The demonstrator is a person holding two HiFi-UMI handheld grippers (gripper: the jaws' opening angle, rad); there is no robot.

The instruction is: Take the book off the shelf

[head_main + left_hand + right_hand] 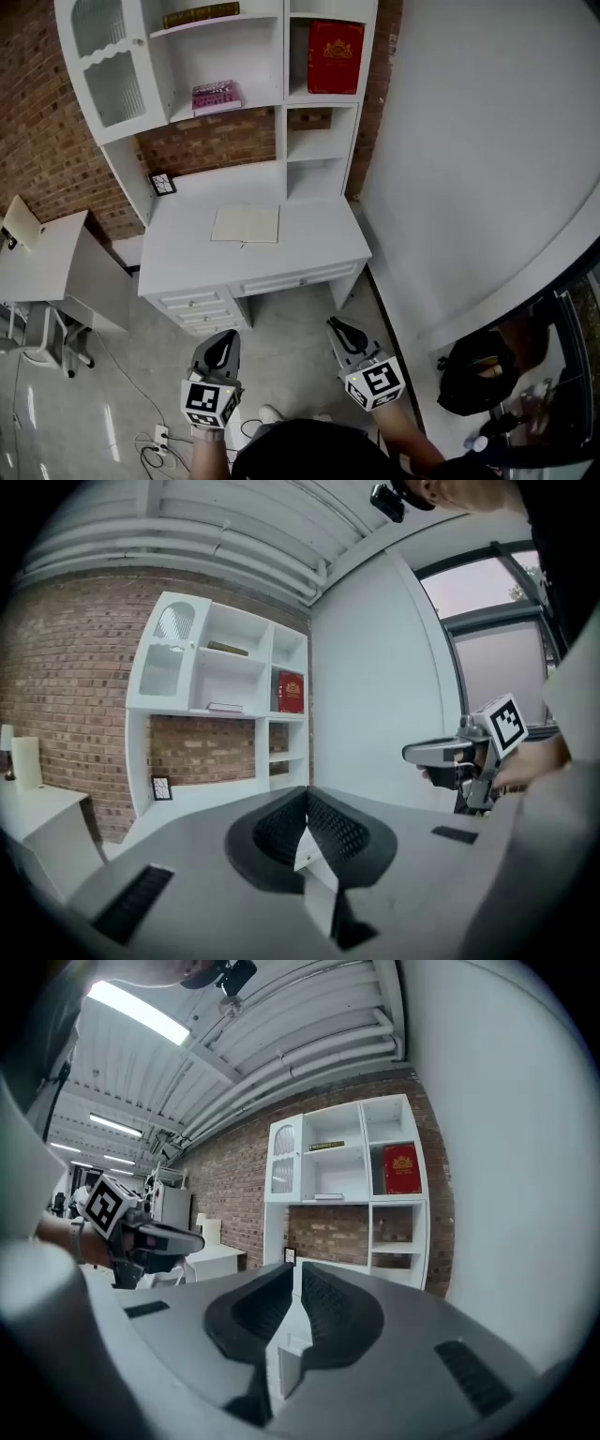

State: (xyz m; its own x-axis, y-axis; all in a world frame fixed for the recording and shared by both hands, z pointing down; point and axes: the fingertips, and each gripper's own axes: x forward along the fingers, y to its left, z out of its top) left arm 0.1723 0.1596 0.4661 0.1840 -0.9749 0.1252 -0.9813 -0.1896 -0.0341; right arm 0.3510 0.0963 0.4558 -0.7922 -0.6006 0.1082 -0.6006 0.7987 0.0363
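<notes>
The left gripper point(223, 339), grey with black ribbed pads, has its jaws pressed together at the tips, with nothing between them. The right gripper point(336, 326) is closed the same way and also empty. Both are held low in front of the person, side by side but apart, and touch nothing. Each carries a cube of black-and-white square markers (patterns only, no words).

Grey polished floor point(291, 328) lies between the grippers and the white desk with drawers point(319, 246), which stands well ahead. On the desk top lie an open cream notebook point(246, 224) and, at the back left corner, a small black-framed picture point(161, 183).

Above the desk rises the white shelf unit point(285, 89), set against a red brick wall point(47, 141). The red hardcover book with a gold emblem point(335, 56) stands upright in the unit's upper right compartment, cover facing out. A narrow strip of space shows at its left. Any lettering on it is too small to read. A pink flat object point(217, 96) lies on the middle shelf to the left, and a dark olive book point(200, 14) lies on the shelf above that.

A plain white wall point(469, 141) runs close along the unit's right edge. A second white table point(47, 267) stands off to the left.
</notes>
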